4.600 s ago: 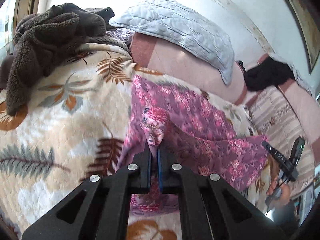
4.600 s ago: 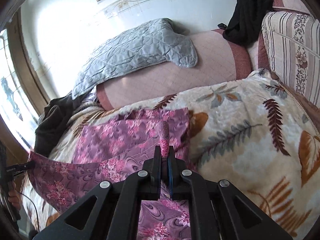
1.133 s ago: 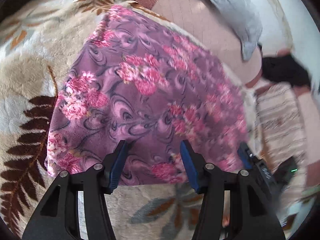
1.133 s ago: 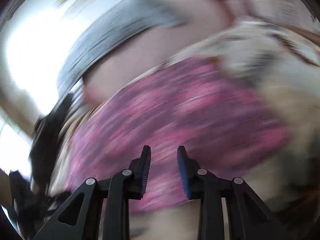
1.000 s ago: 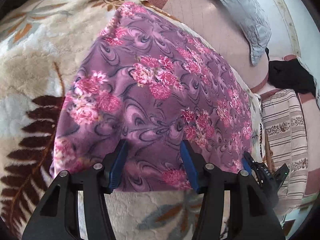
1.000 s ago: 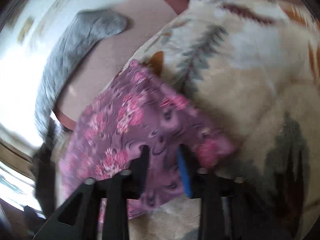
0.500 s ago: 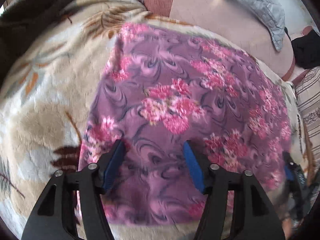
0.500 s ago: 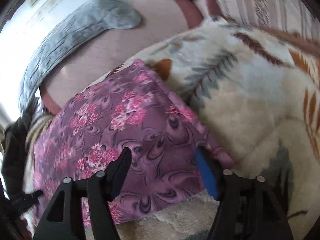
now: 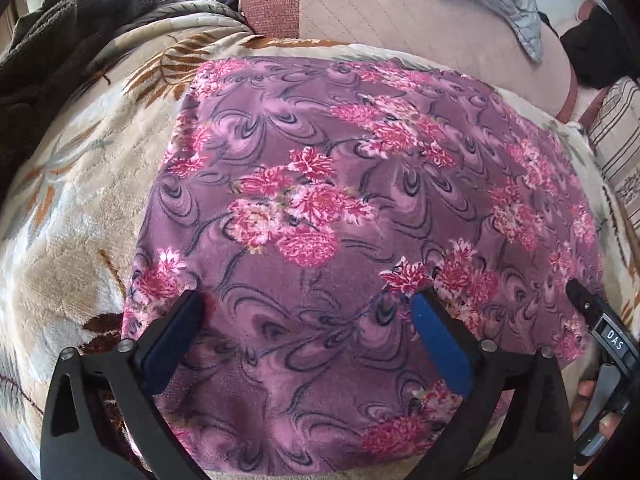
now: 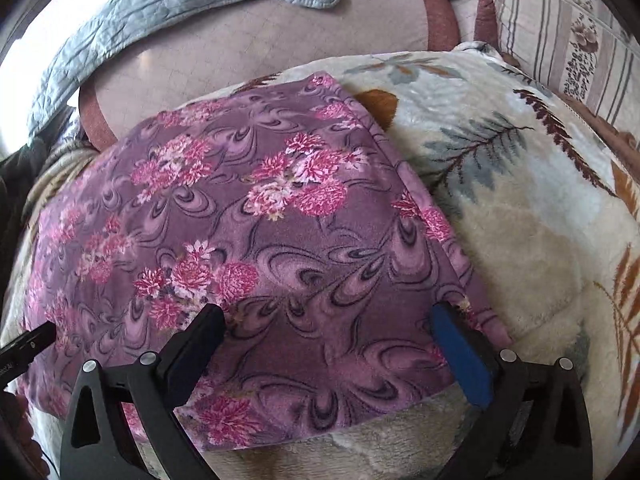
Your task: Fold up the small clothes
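A purple garment with pink flowers lies flat and folded on a cream leaf-print blanket. It also shows in the right wrist view. My left gripper is wide open and empty, its fingers spread just over the garment's near-left part. My right gripper is wide open and empty over the garment's near-right corner. The tip of the right gripper shows at the lower right of the left wrist view, and the left gripper's tip shows at the left edge of the right wrist view.
A pink bolster with a grey quilted cover lies behind the garment. Dark brown fleece is heaped at the back left. A striped cushion and black cloth sit at the right.
Both grippers let go of the garment's corners, which now lies folded flat. Over the last second both opened wider and swung in over its near edge.
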Demonstrator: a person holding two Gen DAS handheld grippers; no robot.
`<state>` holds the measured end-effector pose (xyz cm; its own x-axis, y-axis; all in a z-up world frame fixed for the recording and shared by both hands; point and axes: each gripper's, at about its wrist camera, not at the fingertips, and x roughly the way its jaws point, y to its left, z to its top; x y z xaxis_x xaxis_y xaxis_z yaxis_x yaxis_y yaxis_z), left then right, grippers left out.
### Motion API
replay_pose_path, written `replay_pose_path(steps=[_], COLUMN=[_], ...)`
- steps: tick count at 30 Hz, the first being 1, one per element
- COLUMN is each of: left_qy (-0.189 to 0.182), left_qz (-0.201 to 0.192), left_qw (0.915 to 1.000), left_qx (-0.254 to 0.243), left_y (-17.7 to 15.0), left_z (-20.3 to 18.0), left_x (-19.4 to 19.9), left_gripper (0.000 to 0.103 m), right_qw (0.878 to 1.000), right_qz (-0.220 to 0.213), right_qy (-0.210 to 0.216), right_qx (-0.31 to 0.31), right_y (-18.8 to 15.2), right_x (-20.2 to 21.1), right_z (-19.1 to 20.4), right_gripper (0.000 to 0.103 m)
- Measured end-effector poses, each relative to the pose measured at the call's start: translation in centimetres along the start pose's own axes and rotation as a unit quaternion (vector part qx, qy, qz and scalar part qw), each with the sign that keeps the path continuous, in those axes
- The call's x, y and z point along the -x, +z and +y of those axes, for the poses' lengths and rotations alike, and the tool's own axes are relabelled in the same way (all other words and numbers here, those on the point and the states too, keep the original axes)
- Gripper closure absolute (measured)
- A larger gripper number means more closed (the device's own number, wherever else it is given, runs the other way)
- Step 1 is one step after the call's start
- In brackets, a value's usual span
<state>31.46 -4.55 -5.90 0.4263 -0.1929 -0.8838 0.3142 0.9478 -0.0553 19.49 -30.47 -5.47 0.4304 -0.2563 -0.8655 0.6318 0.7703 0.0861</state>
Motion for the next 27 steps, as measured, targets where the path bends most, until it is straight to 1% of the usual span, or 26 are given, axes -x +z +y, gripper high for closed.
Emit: replay_pose_path(steps=[4, 7, 8, 9, 10, 12, 13, 14, 15, 16, 17, 18, 19, 21, 22, 23, 25, 26, 27], left_qy=[0.013, 0.030, 0.034, 0.033, 0.030, 0.011, 0.002, -0.019, -0.028, -0.030, -0.018, -0.007, 0.001, 0.010, 0.017, 0.023, 0.046, 0.053, 0.040], left_qz=[-0.007, -0.039, -0.066, -0.078, -0.080, -0.052, -0.045, -0.054, -0.073, -0.094, -0.124, -0.134, -0.136, -0.125, -0.110, -0.098, -0.041, -0.011, -0.019], left_qw=[0.9999, 0.9986, 0.9969, 0.9960, 0.9959, 0.9979, 0.9985, 0.9982, 0.9970, 0.9951, 0.9920, 0.9908, 0.9904, 0.9913, 0.9926, 0.9935, 0.9961, 0.9964, 0.9962], left_qx=[0.000, -0.018, -0.026, -0.029, -0.032, -0.036, -0.032, -0.015, -0.003, 0.006, 0.016, 0.020, 0.024, 0.040, 0.049, 0.054, 0.063, 0.066, 0.075], left_y=[-0.3, -1.2, -2.0, -2.4, -2.5, -1.8, -1.5, -0.8, -0.2, 0.5, 1.7, 2.7, 3.8, 6.1, 6.9, 6.9, 7.0, 6.8, 6.4], left_z=[-0.5, -1.2, -1.6, -1.6, -1.5, -1.2, -0.9, -0.2, 0.3, 0.8, 1.4, 1.8, 2.3, 3.6, 4.2, 4.7, 5.5, 6.0, 6.4], left_x=[-0.1, 0.0, 0.2, 0.3, 0.4, 0.5, 0.7, 1.7, 2.5, 3.5, 4.6, 5.0, 5.0, 4.0, 2.8, 2.0, -1.8, -3.5, -4.0], left_gripper=[0.000, 0.000, 0.000, 0.000, 0.000, 0.000, 0.000, 0.000, 0.000, 0.000, 0.000, 0.000, 0.000, 0.000, 0.000, 0.000, 0.000, 0.000, 0.000], right_qw=[1.000, 1.000, 1.000, 1.000, 0.999, 0.997, 0.996, 0.995, 0.994, 0.993, 0.994, 0.994, 0.994, 0.994, 0.993, 0.992, 0.995, 0.997, 0.998], right_qz=[0.000, 0.002, -0.004, -0.019, -0.033, -0.053, -0.055, -0.054, -0.053, -0.052, -0.046, -0.044, -0.046, -0.049, -0.049, -0.046, -0.013, -0.008, -0.035], right_qy=[-0.004, 0.007, 0.010, 0.017, 0.024, 0.020, 0.024, 0.030, 0.033, 0.034, 0.038, 0.040, 0.038, 0.044, 0.045, 0.041, 0.008, -0.007, -0.027], right_qx=[0.011, 0.016, 0.010, -0.004, -0.020, -0.057, -0.072, -0.083, -0.092, -0.097, -0.097, -0.094, -0.091, -0.093, -0.101, -0.107, -0.100, -0.080, -0.046], right_y=[0.2, 0.6, 0.8, 1.2, 1.8, 3.4, 4.5, 5.6, 6.8, 7.9, 9.2, 10.2, 10.9, 11.9, 12.0, 11.9, 11.6, 11.3, 11.0], right_x=[-0.3, 0.1, 0.5, 1.0, 1.5, 1.9, 1.7, 1.3, 0.9, 0.5, -0.2, -0.7, -1.0, -1.8, -2.4, -3.0, -5.2, -5.9, -5.6], right_z=[0.2, -0.2, -0.6, -1.3, -2.1, -3.9, -4.7, -5.4, -6.0, -6.3, -6.4, -6.3, -6.1, -5.9, -5.9, -5.9, -5.8, -5.3, -4.4], right_gripper=[0.000, 0.002, 0.003, 0.006, 0.006, 0.005, 0.006, 0.006, 0.009, 0.010, 0.011, 0.015, 0.021, 0.022, 0.022, 0.022, 0.022, 0.021, 0.018])
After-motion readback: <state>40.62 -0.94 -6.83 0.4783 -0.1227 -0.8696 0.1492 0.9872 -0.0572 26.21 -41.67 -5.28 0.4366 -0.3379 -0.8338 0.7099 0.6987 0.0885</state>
